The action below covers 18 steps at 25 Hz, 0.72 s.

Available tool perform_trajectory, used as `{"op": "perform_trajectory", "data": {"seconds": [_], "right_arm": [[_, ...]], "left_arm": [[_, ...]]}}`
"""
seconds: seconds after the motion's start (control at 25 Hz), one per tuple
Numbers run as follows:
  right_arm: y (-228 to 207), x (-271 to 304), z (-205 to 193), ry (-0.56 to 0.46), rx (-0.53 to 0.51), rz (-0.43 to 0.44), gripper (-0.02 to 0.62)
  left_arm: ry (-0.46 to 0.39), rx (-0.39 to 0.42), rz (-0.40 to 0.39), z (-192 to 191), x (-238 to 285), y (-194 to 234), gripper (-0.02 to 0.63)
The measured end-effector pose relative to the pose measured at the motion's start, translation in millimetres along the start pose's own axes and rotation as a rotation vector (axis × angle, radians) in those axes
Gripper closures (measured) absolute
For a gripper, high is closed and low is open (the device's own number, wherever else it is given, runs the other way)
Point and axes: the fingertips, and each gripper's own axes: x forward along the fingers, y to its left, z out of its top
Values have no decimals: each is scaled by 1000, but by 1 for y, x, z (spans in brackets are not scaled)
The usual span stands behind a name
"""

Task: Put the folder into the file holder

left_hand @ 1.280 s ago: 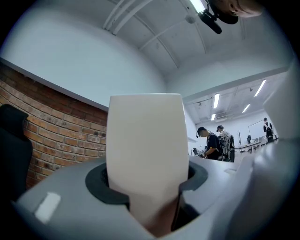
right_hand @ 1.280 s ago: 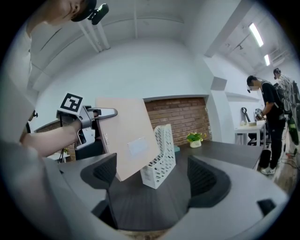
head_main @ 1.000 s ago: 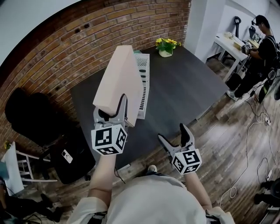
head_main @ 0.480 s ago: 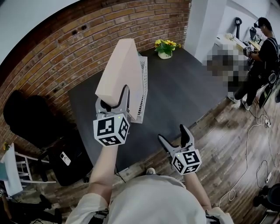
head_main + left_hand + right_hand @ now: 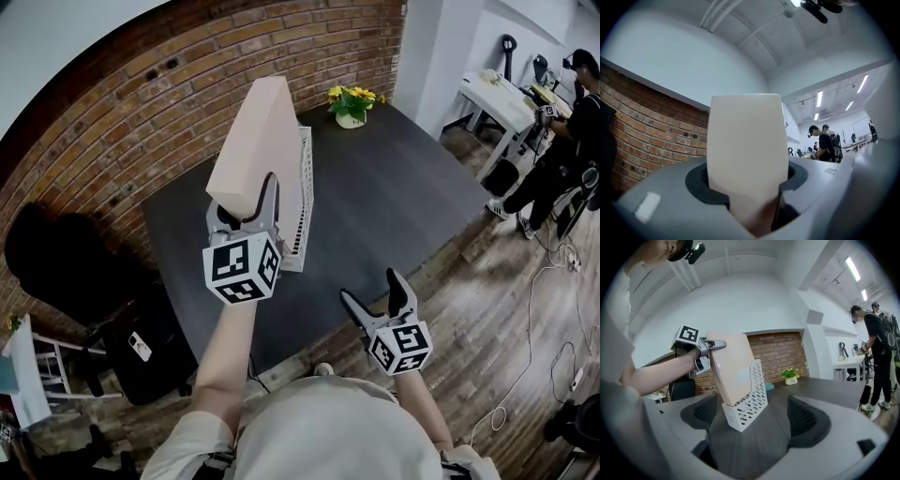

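**Stiff, thick folder pinched by one end, low end in the holder**

The left gripper (image 5: 246,206) has its jaws pinching the folder (image 5: 745,140) across its thickness. They stand wide because the folder is thick, and the pads bear on its two broad faces at the near, upper end. The right gripper (image 5: 757,420) has its jaws spread with nothing between them. It hangs low near the person, well apart from the work.

The folder keeps flat and straight though it is held by one end only. I judge it stiff and board-like, and light enough for one gripper. Its faces look smooth and matt. With the hold so far from its middle, it may pivot or slide in the pads if the low end catches. A hold on the faces at the upper end seems right, since it leaves the low end free to go down.

That low end is tilted into the open top of the white holder (image 5: 750,397), which stands on the dark table (image 5: 394,187). The holder looks like light, perforated plastic and may shift or tip if the folder pushes on its wall.
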Motion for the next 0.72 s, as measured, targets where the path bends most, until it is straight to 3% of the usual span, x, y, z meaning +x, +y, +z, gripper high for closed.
{"op": "perform_trajectory", "data": {"seconds": [0.36, 0.72], "right_arm": [[-6, 7, -6, 19, 8, -4, 149], [-15, 9, -10, 35, 14, -24, 149]], "left_arm": [[23, 6, 13, -21, 14, -2, 333], [92, 6, 23, -68, 23, -2, 333]]}}
